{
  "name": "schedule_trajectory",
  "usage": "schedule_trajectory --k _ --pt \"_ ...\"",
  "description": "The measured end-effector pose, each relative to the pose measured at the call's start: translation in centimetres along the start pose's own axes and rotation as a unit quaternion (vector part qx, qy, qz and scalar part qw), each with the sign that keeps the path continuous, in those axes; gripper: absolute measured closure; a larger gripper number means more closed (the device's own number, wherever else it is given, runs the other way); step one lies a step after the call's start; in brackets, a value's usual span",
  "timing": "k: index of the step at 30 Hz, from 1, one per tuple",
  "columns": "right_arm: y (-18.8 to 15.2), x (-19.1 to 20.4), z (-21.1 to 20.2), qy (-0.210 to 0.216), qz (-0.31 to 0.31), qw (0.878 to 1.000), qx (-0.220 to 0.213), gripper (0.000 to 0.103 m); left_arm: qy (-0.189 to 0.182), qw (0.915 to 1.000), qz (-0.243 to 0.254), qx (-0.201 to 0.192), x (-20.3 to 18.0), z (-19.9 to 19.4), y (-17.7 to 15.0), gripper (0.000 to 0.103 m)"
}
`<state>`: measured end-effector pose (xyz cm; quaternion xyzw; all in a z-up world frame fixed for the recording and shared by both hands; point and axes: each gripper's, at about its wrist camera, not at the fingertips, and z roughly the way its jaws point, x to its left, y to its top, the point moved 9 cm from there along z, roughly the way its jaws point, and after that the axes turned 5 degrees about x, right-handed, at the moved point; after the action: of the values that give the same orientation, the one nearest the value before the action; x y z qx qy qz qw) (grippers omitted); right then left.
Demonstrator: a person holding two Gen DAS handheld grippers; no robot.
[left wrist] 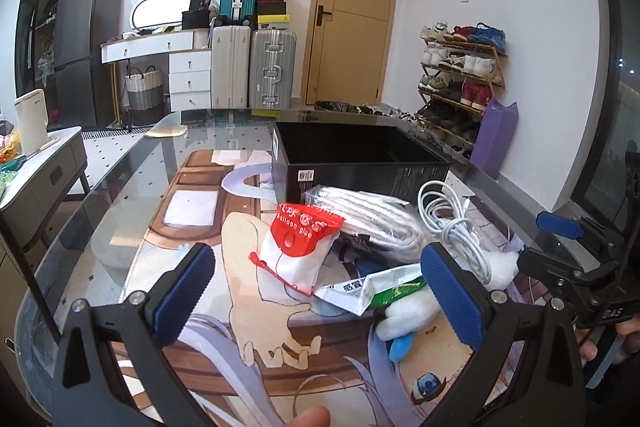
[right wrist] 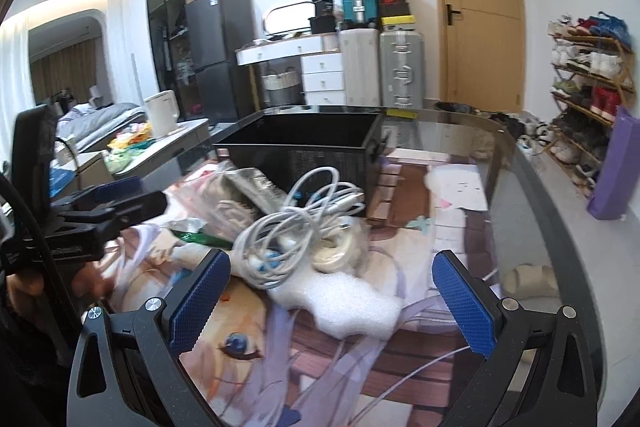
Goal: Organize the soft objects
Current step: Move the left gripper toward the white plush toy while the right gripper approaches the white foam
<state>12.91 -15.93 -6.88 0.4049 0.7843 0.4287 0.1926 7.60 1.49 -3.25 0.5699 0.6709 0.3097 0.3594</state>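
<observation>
Hanging low over the glass table (left wrist: 120, 187), the left gripper (left wrist: 316, 291) has its two blue pads wide apart and holds nothing. Between its pads lie a red and white bag (left wrist: 298, 247) and a white and green packet (left wrist: 372, 291), which sits just beside that bag. A soft white toy (left wrist: 408, 315) with a blue bit lies close to the right pad. Behind them is a clear pack of white rope (left wrist: 372, 215), and next to it a messy white cable (left wrist: 448, 223). A black box (left wrist: 360, 163) stands open at the back, touching the pile.

The right gripper (right wrist: 332, 295) is open too, with nothing between its pads. A lumpy piece of white foam (right wrist: 344, 303) lies on the table between them. Just past the foam is the white cable (right wrist: 296, 227), heaped on top of a clear bag with a pale ring (right wrist: 332, 251) inside. The black box (right wrist: 296, 143) stands behind the cable. The picture on this side is a little blurry.

Far off are a door (left wrist: 352, 11), suitcases (left wrist: 256, 67) and a shoe rack (left wrist: 460, 75)
</observation>
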Motion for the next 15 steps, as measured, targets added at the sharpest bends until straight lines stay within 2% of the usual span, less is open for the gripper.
schedule_trajectory --k 2,10,15 --pt "-0.3 -0.2 0.3 -0.009 -0.002 1.0 0.011 0.0 -0.001 1.0 0.003 -0.001 -0.3 0.0 0.1 0.0" --pt "-2.0 -0.2 2.5 0.001 0.0 0.998 0.066 0.0 -0.007 0.9999 0.006 0.002 -0.8 0.3 -0.3 0.0" --pt "-2.9 0.1 3.5 -0.008 -0.015 0.996 0.085 0.0 -0.016 0.9995 0.015 0.022 -1.2 0.9 -0.8 0.0"
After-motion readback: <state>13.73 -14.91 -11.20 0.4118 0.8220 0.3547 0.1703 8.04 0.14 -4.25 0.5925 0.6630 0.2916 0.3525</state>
